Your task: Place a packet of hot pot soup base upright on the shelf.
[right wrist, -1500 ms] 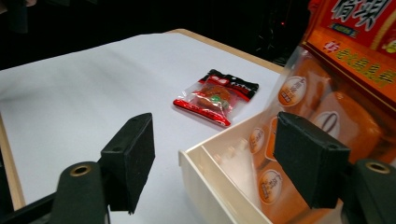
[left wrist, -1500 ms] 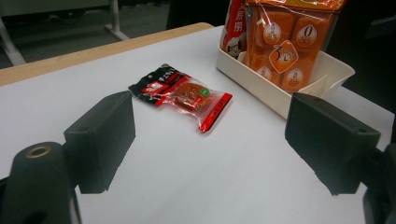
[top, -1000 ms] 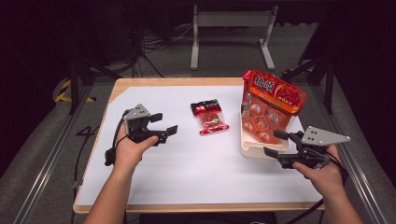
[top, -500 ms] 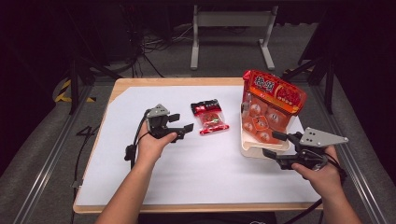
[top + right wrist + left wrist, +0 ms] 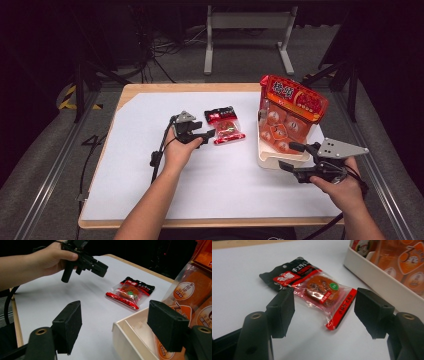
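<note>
A small red and black snack packet (image 5: 225,125) lies flat on the white table sheet (image 5: 150,150). My left gripper (image 5: 207,136) hovers at its left edge, pointing at it. In the left gripper view the packet (image 5: 317,290) lies just beyond the two black pads (image 5: 282,310), which stand apart. The left gripper (image 5: 325,307) has just been closing its jaws a little, and nothing is pressed between them. My right gripper (image 5: 287,156) is open at the near right, its jaws straddling the front corner of the white box (image 5: 130,335), apart from its walls.
The white box (image 5: 272,161) at the right holds a tall red-orange bag of snacks (image 5: 292,107) leaning against its far side. The table's wooden edge (image 5: 200,222) runs along the near side. Dark floor and metal frames surround the table.
My left hand has moved right and down across the sheet to the packet's left edge, and its jaws look slightly narrower. The right hand has not moved.
</note>
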A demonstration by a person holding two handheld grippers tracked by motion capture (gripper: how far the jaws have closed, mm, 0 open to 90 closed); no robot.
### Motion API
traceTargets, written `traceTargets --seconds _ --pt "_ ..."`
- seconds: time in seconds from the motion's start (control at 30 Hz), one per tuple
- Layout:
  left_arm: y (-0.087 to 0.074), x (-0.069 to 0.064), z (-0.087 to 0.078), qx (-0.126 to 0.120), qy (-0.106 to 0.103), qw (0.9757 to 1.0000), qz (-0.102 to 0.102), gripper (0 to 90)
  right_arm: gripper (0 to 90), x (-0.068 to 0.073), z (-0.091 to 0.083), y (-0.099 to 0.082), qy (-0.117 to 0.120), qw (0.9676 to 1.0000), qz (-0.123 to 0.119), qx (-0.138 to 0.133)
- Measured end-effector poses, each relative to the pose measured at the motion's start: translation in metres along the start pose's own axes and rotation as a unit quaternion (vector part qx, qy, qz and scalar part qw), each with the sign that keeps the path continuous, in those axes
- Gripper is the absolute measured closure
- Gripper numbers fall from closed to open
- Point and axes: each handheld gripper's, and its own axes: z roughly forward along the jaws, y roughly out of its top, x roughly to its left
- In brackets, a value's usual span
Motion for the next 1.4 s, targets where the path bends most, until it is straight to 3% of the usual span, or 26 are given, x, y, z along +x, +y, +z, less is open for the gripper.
traceTargets --seconds 0.23,0.4,0.6,0.73,0.9,1.03,1.17,1.4 --pt "-0.004 0.006 0.016 0.005 0.001 0.9996 -0.026 32.8 28.0 0.001 0.001 -0.001 -0.001 1.0 -0.003 0.004" --pt "0.005 0.004 0.026 0.02 0.016 0.9994 -0.024 27.5 27.8 0.004 0.0 -0.003 -0.005 1.0 -0.003 0.008" --pt "0.005 0.013 0.032 0.0 0.037 0.9987 -0.035 23.2 27.7 0.007 -0.002 -0.004 -0.009 0.9999 -0.005 0.014" --pt "0.001 0.021 0.037 0.009 0.036 0.9979 -0.052 23.8 27.5 0.009 -0.002 -0.006 -0.012 0.9997 -0.005 0.021" --pt "-0.002 0.016 0.046 0.012 0.022 0.9977 -0.063 25.7 27.2 0.01 -0.002 -0.011 -0.015 0.9995 -0.006 0.027" --pt "-0.001 0.014 0.044 0.013 0.022 0.9979 -0.059 25.9 27.0 0.012 -0.001 -0.012 -0.013 0.9995 -0.005 0.029" --pt "0.005 0.011 0.034 0.008 0.039 0.9984 -0.04 26.5 26.8 0.012 0.001 -0.013 -0.01 0.9995 -0.008 0.028" --pt "0.013 0.011 0.019 0.008 0.055 0.9974 -0.045 27.8 26.6 0.007 0.005 -0.014 0.002 0.9997 -0.009 0.023"
